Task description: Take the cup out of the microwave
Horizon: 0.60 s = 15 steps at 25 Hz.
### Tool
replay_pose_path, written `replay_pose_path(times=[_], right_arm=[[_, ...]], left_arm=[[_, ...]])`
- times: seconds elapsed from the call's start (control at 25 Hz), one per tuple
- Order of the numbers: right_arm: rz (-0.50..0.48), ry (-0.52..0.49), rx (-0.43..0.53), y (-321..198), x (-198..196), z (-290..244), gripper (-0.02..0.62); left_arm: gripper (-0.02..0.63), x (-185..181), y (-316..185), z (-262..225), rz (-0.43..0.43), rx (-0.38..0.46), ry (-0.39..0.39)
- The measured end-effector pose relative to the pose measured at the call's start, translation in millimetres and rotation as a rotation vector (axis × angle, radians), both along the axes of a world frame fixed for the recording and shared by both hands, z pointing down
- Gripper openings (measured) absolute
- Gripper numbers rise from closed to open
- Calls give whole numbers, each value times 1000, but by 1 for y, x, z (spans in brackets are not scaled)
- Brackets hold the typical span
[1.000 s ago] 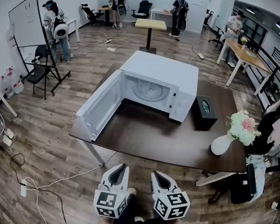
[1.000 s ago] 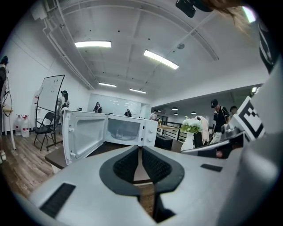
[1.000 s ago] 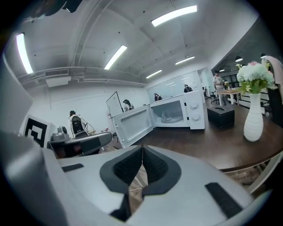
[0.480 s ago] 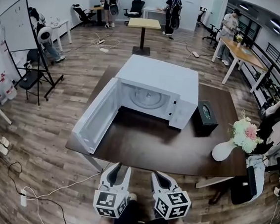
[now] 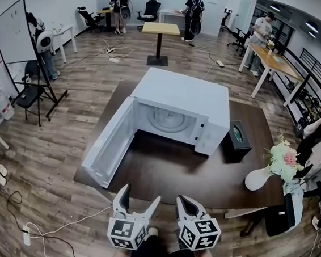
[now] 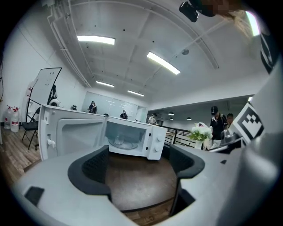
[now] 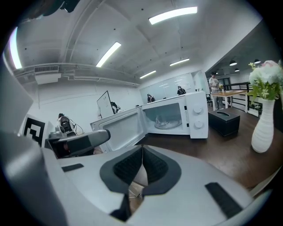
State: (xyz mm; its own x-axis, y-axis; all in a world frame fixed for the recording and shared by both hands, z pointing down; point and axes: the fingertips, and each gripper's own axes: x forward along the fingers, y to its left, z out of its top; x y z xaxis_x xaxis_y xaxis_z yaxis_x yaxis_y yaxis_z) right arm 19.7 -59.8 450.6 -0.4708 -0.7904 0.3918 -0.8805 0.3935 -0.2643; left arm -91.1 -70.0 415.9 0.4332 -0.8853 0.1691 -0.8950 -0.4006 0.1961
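Note:
A white microwave (image 5: 180, 101) stands on a dark brown table (image 5: 161, 173), its door (image 5: 109, 142) swung open to the left. On its glass turntable (image 5: 166, 118) a small clear cup (image 6: 118, 140) shows faintly; the same cup (image 7: 164, 119) appears in the right gripper view. Both grippers hang short of the table's near edge, well away from the microwave. My left gripper (image 5: 139, 196) (image 6: 139, 163) is opening its jaws, and nothing is between them. My right gripper (image 5: 182, 200) (image 7: 142, 150) is shut and holds nothing.
A black tissue box (image 5: 235, 140) sits right of the microwave. A white vase of flowers (image 5: 258, 178) stands at the table's right edge. A cable and power strip (image 5: 24, 231) lie on the floor at left. Several people, tables and chairs fill the back.
The left gripper's jaws have gone from shut to wide open. Both grippers and my view have moved closer to the table and microwave.

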Motion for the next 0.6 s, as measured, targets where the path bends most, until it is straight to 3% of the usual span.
replay_pose_path(times=[0.6], right_arm=[[105,17,-12,-26,6,13,-5]], left_arm=[[419,-4,-37,17,67,-17,1]])
